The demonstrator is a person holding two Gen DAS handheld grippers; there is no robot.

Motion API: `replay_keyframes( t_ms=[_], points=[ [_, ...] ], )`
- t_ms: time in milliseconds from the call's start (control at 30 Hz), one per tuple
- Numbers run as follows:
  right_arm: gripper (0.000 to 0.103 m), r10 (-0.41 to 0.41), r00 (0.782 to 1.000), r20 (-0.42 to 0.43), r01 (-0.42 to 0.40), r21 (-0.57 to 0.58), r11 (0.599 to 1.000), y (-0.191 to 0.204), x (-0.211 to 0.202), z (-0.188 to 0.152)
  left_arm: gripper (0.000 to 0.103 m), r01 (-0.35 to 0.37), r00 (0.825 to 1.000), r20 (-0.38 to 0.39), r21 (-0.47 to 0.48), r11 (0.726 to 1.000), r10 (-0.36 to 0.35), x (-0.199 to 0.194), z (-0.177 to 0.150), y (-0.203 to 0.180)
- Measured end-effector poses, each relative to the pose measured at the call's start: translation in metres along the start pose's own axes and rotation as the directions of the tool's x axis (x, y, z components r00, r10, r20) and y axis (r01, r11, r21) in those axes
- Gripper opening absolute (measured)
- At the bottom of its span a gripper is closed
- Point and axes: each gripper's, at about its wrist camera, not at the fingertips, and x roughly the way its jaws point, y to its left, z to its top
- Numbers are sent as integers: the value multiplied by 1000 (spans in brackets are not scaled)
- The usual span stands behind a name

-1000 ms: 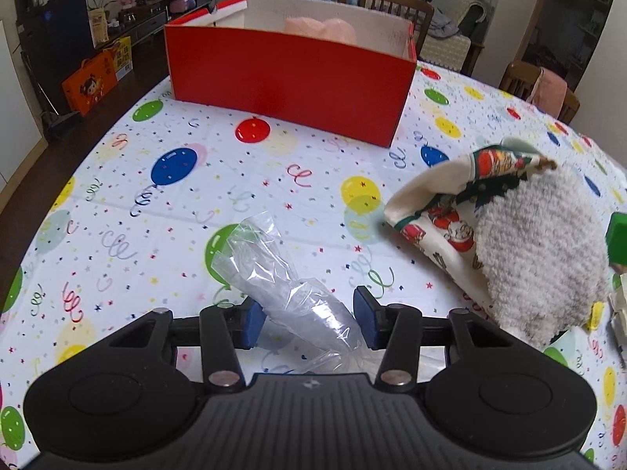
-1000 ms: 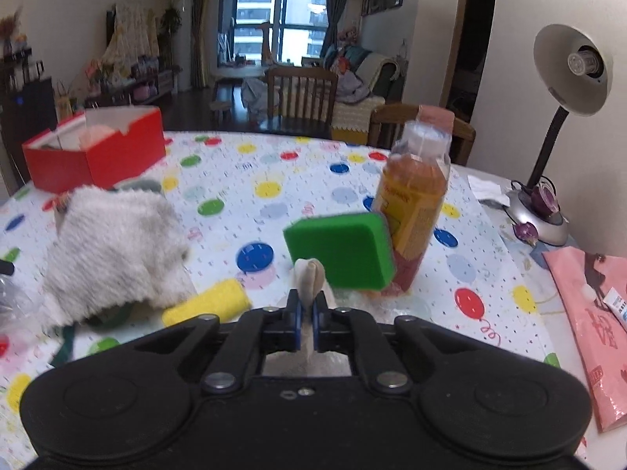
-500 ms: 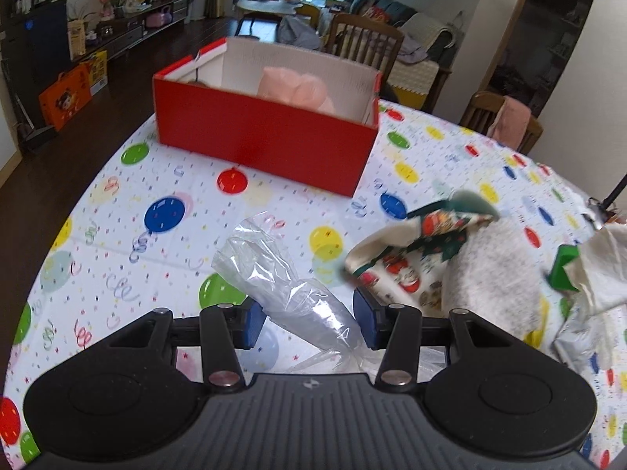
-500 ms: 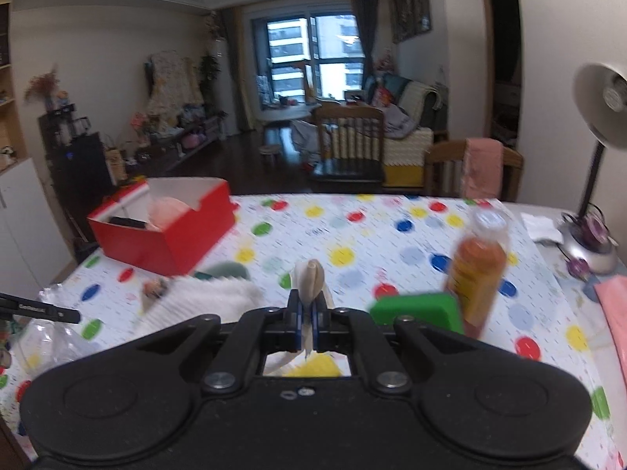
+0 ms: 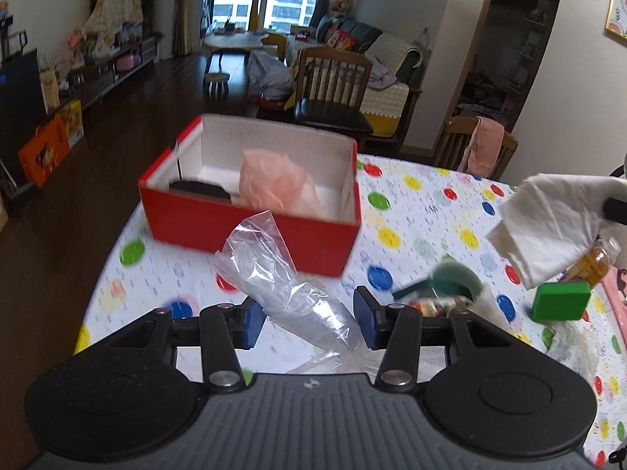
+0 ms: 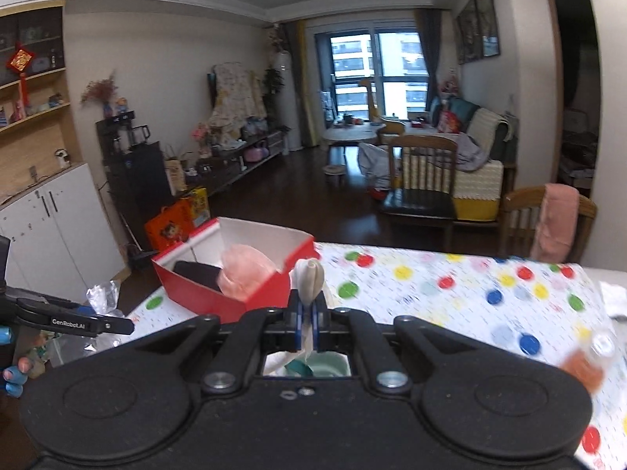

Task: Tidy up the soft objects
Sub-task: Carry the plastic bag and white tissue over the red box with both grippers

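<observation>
Red box (image 5: 250, 227), pink bag (image 5: 276, 186) and black item (image 5: 200, 190) inside

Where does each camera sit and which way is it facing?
Left wrist: on the left hand-held gripper, looking down at the plastic bag and red box.
Right wrist: on the right hand-held gripper, pinching white cloth; gloved fingers at left.
Both show the box, bag and cloth.
</observation>
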Motion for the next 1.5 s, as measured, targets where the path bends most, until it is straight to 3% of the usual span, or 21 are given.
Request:
replay_keyframes(
  t_ms=[367, 800, 1233, 1500],
  points=[
    [4, 39, 999, 2, -39, -19, 999, 41, 60, 41, 48, -50, 997, 60, 23, 999, 48, 18, 77, 37],
    [4, 19, 999, -39, -20, -24, 1000, 77, 134, 61, 48, -135, 986, 106, 86, 987, 125, 87, 148, 64],
    [4, -55, 989, -139, 50, -41, 998, 93, 209, 48, 48, -160, 987, 43, 148, 976, 155, 185, 168, 79],
    [4, -67, 971, -231, 58, -43, 997, 104, 245, 34, 48, -108, 992, -51, 150, 983, 117, 230, 163, 89]
  ],
)
